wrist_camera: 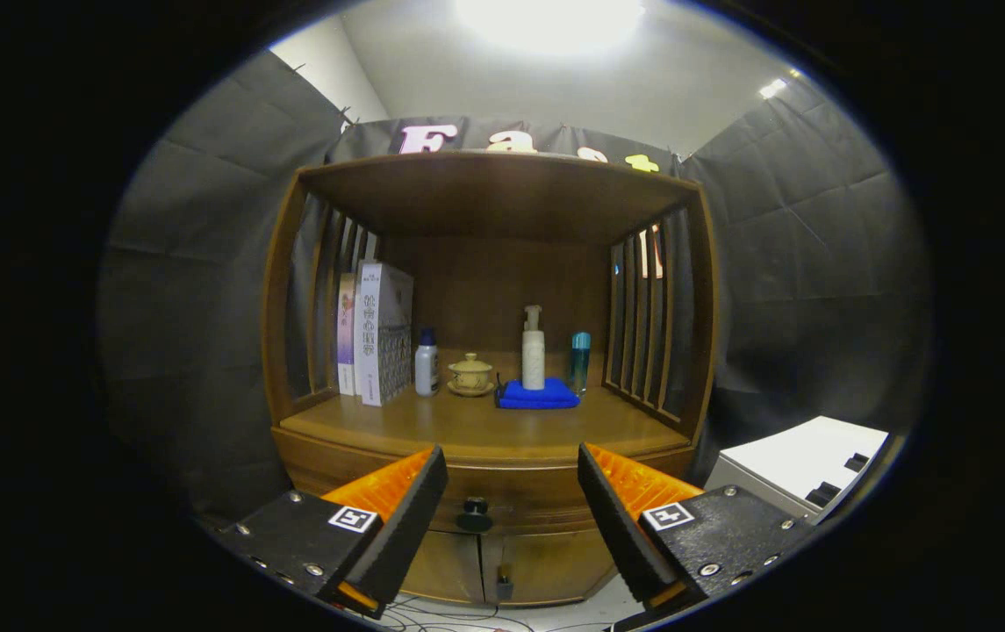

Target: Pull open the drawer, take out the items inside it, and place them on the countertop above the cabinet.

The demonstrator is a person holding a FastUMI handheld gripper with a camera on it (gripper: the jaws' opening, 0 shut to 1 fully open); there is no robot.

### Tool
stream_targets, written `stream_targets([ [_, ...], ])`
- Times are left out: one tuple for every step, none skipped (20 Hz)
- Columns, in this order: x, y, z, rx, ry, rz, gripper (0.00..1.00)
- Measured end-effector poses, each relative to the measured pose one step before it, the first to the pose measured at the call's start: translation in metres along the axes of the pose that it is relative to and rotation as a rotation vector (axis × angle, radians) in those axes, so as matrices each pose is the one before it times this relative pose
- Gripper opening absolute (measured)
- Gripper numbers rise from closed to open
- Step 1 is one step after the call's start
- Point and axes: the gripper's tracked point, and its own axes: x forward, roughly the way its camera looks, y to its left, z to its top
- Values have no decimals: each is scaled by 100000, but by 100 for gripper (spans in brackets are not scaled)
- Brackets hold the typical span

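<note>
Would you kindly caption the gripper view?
Open gripper faces the closed drawer's knob, apart from it, below the cabinet's countertop.

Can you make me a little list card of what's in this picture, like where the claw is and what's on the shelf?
claw: open, holding nothing
drawer knob: ahead, between the fingers, untouched
drawer: closed
countertop: books, white bottle, lidded cup, blue cloth, teal bottle
pump bottle: stands on the blue cloth
lower doors: shut
white box: beside the cabinet
</note>
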Motion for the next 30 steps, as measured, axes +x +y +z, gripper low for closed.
stream_targets([
  [737, 852, -709, 708, 650, 1290, 94],
  [890, 746, -916, 302, 1079, 1271, 94],
  [814, 422, -1176, -464, 2628, 51, 94],
  [732, 221, -1210, -1060, 3213, -18, 94],
  [429, 140, -910, -1316, 2231, -258, 94],
  [555, -55, -616, -1698, 1033, -654, 95],
  [725, -11, -704, -1452, 1168, -882, 95],
  [838, 191, -806, -332, 1307, -291, 95],
  [860, 179, -709, 470, 1685, 575, 95],
  [856, 225, -679, 787, 1591, 1190, 95],
  [460, 110, -674, 388, 1617, 781, 95],
  [347, -55, -606, -24, 1756, -160, 95],
  [20, 35, -578, -201, 1496, -412, 95],
  [562, 106, -547, -82, 886, -288, 95],
  [628, 65, -246, -271, 433, 304, 95],
  [568, -17, -271, -68, 92, -175, 94],
  [356, 23, -171, -57, 307, -229, 92],
  [328, -19, -273, 117, 208, -270, 89],
  [356, 5, -167, 208, 450, -73, 86],
  [326, 48, -323, 610, 861, -166, 82],
  [164, 142, -234, 854, 573, 865, 75],
  [227, 267, -51, 610, 201, 1387, 69],
  [101, -225, -111, -185, 226, -319, 63],
  [100, -182, 44, 1663, -811, 221, 58],
  [-175, 182, -144, 2142, -575, 712, 53],
  [-37, 25, 44, 1432, -841, 673, 48],
  [140, 5, 97, -80, -422, 907, 46],
  [54, -52, -247, -424, -28, 609, 43],
  [-195, -32, 25, -494, -751, 537, 40],
  [85, 18, -27, -544, -1231, 520, 36],
])
